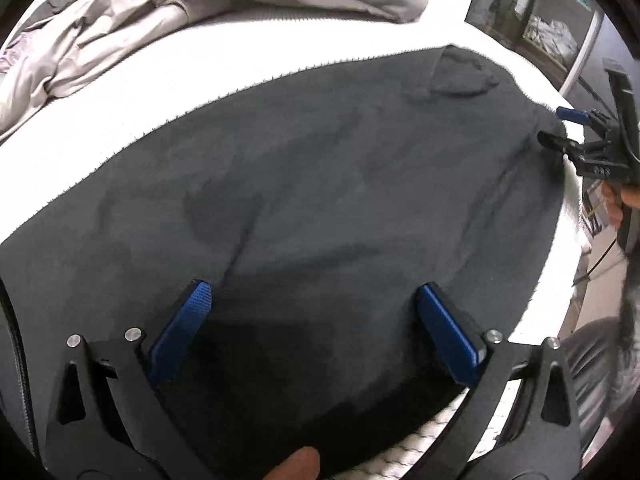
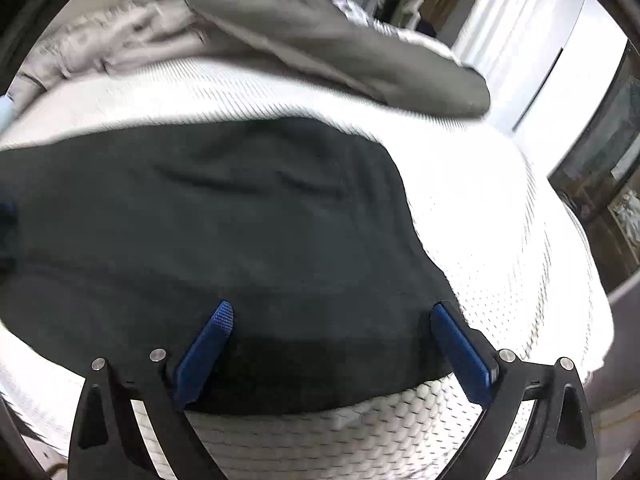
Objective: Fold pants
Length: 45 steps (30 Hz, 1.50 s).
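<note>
The dark pants (image 1: 320, 184) lay spread flat on the white, honeycomb-quilted mattress (image 2: 500, 240), soft and faintly creased. My left gripper (image 1: 312, 308) hung over their near edge, jaws released wide; my right gripper (image 2: 332, 320) did likewise at another edge, grasping nothing. Crumpled grey bedding (image 2: 320, 40) lay heaped beyond.

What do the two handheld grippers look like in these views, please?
Both the left gripper and right gripper have black angular frames with silver rivets and blue, finely textured finger pads. Thin black cables trail from the right gripper.
</note>
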Motion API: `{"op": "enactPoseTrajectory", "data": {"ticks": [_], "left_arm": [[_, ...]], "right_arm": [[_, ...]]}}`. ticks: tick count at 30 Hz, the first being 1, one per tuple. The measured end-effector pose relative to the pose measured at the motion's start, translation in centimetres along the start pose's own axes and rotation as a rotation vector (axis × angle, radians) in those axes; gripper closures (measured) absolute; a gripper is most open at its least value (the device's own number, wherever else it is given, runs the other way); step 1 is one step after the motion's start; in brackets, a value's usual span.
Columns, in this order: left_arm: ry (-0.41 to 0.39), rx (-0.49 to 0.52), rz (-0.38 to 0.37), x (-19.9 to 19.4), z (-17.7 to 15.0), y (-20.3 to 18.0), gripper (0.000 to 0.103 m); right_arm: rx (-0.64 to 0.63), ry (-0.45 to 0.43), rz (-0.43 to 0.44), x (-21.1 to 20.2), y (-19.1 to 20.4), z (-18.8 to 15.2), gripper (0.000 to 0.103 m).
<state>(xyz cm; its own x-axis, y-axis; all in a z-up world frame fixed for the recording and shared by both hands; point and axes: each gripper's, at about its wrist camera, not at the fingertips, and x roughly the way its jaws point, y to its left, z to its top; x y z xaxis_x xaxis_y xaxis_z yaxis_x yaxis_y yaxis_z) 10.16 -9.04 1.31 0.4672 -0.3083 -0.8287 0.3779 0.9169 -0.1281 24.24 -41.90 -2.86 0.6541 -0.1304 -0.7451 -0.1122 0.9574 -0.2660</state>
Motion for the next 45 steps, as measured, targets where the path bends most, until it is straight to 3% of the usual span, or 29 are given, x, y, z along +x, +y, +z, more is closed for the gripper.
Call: {"op": "enactPoseTrajectory", "data": {"ticks": [3,5,7,10,12,15,17,20,22,24,26,28,30,32,35,36,38,41,42,45], "left_arm": [[-0.032,0.015,-0.037,-0.6,0.4,-1.0,0.001],[0.013,0.024,-0.038,0.7,0.1,-1.5,0.001],[0.048,0.047,-0.029,1.4,-0.9,-1.1,0.001],[0.047,0.07,-0.03,0.3,-2.2,0.3,0.001],[0.042,0.061,-0.01,-0.9,-3.3,2.1,0.001],[0.039,-0.005,0.015,-2.3,-4.1,5.0,0.001],[0.028,-0.043,0.018,-3.3,-4.3,6.2,0.001],[-0.025,-0.075,0.022,-4.3,-3.1,7.1,0.001],[-0.039,-0.112,0.015,-3.8,-1.8,7.2,0.001],[-0.027,-0.136,-0.004,-2.6,-0.4,7.0,0.001],[0.01,-0.122,0.012,0.2,1.2,6.0,0.001],[0.066,-0.099,0.074,2.9,1.9,5.6,0.001],[0.06,-0.078,0.078,2.9,1.6,5.9,0.001],[0.06,-0.077,0.101,2.3,1.1,7.1,0.001],[0.062,-0.125,0.134,1.6,0.4,9.4,0.001],[0.06,-0.138,0.141,1.3,0.4,9.7,0.001],[0.054,-0.158,0.143,0.7,0.7,10.1,0.001],[-0.017,-0.207,0.097,-0.6,2.4,10.6,0.001],[-0.037,-0.216,0.096,-0.7,3.0,10.6,0.001],[-0.045,-0.241,0.115,0.4,5.3,10.8,0.001]], "right_arm": [[-0.037,-0.048,0.162,-1.0,4.5,1.9,0.002],[-0.108,-0.037,0.287,-0.7,8.9,2.5,0.002],[-0.22,0.008,0.355,0.3,13.2,2.0,0.002],[-0.358,0.028,0.331,1.5,14.7,0.4,0.002],[-0.3,0.044,0.333,1.4,11.5,0.0,0.002],[-0.156,0.083,0.145,2.1,5.2,-0.6,0.003],[-0.056,0.085,0.219,2.0,3.1,-0.5,0.004],[-0.047,0.006,0.188,-0.3,5.4,1.2,0.003],[-0.043,-0.037,0.244,-0.9,7.9,2.6,0.003],[-0.058,-0.028,0.264,-1.4,12.0,3.6,0.003],[-0.118,0.015,0.267,0.9,15.3,5.0,0.003],[-0.197,0.058,0.267,5.1,17.0,7.1,0.003],[-0.21,0.066,0.239,6.9,16.6,7.7,0.002],[-0.131,0.077,0.176,7.3,13.2,7.7,0.002],[-0.001,0.089,-0.102,8.1,7.5,6.5,0.002],[0.047,0.094,-0.142,8.0,6.4,6.0,0.002],[0.133,0.092,-0.105,7.6,4.8,6.0,0.002],[0.13,0.034,-0.037,6.2,5.4,7.9,0.002],[0.126,0.013,0.003,4.9,5.5,6.7,0.002],[0.069,0.006,0.158,4.4,10.3,8.7,0.002]]}}
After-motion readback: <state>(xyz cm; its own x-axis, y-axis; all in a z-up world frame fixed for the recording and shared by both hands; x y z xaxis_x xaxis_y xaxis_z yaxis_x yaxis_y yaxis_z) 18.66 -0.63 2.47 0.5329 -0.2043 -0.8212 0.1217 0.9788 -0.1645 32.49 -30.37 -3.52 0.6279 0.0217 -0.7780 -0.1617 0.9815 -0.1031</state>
